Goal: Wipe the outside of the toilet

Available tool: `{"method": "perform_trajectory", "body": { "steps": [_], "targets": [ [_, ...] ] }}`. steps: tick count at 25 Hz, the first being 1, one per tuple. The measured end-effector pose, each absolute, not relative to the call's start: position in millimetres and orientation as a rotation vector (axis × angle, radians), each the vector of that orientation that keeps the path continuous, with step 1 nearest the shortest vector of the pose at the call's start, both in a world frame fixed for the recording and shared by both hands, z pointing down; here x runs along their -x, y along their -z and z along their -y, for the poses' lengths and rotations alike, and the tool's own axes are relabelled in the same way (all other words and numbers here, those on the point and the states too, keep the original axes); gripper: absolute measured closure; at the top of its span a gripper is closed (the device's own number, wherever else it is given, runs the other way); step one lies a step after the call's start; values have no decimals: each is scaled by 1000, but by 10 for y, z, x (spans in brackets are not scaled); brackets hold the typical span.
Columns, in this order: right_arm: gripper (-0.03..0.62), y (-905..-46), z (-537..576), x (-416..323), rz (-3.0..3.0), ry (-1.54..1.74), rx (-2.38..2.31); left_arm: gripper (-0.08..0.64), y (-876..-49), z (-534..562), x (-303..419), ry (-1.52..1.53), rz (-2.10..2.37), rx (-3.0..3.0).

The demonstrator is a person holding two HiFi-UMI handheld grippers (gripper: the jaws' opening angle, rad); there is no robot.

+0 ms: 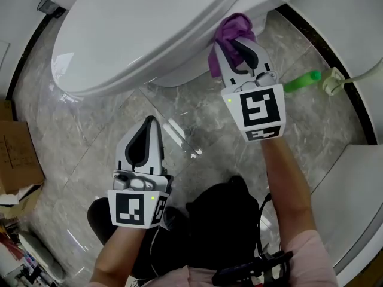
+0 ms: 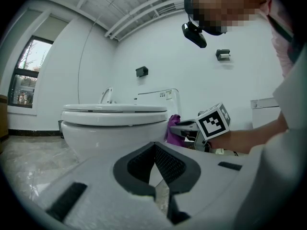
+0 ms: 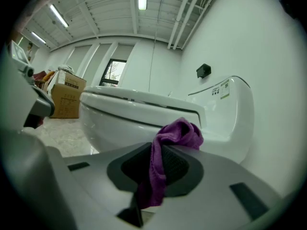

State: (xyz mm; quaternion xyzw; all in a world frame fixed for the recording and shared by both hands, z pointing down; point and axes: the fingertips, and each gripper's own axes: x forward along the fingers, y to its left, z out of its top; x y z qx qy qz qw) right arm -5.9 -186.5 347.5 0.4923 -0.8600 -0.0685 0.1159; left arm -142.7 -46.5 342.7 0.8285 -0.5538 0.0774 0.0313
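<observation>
A white toilet (image 1: pixel 143 23) with its lid down fills the top of the head view. My right gripper (image 1: pixel 237 39) is shut on a purple cloth (image 1: pixel 232 27) and holds it against the bowl's right side, near the back. In the right gripper view the cloth (image 3: pixel 176 131) is bunched between the jaws, with the toilet (image 3: pixel 120 116) just beyond. My left gripper (image 1: pixel 152 123) hovers over the floor in front of the bowl, shut, with nothing in it. The left gripper view shows the toilet (image 2: pixel 115 123) ahead and the right gripper (image 2: pixel 184 128) with the cloth (image 2: pixel 172 126) beside it.
Grey marble floor (image 1: pixel 90 136) surrounds the toilet. A green-handled tool (image 1: pixel 302 81) lies on the floor to the right, next to a white fitting (image 1: pixel 332 81). A cardboard box (image 1: pixel 18 154) stands at the left edge. A white curved wall (image 1: pixel 353 184) closes the right side.
</observation>
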Motion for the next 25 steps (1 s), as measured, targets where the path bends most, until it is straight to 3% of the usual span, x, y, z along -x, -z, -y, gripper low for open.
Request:
{"method": "perform_trajectory", "body": {
  "steps": [25],
  "targets": [
    [528,-3459,1408,765,2538,225,-1399,554,-3348,175,1991,-197,1757,-2543]
  ]
}}
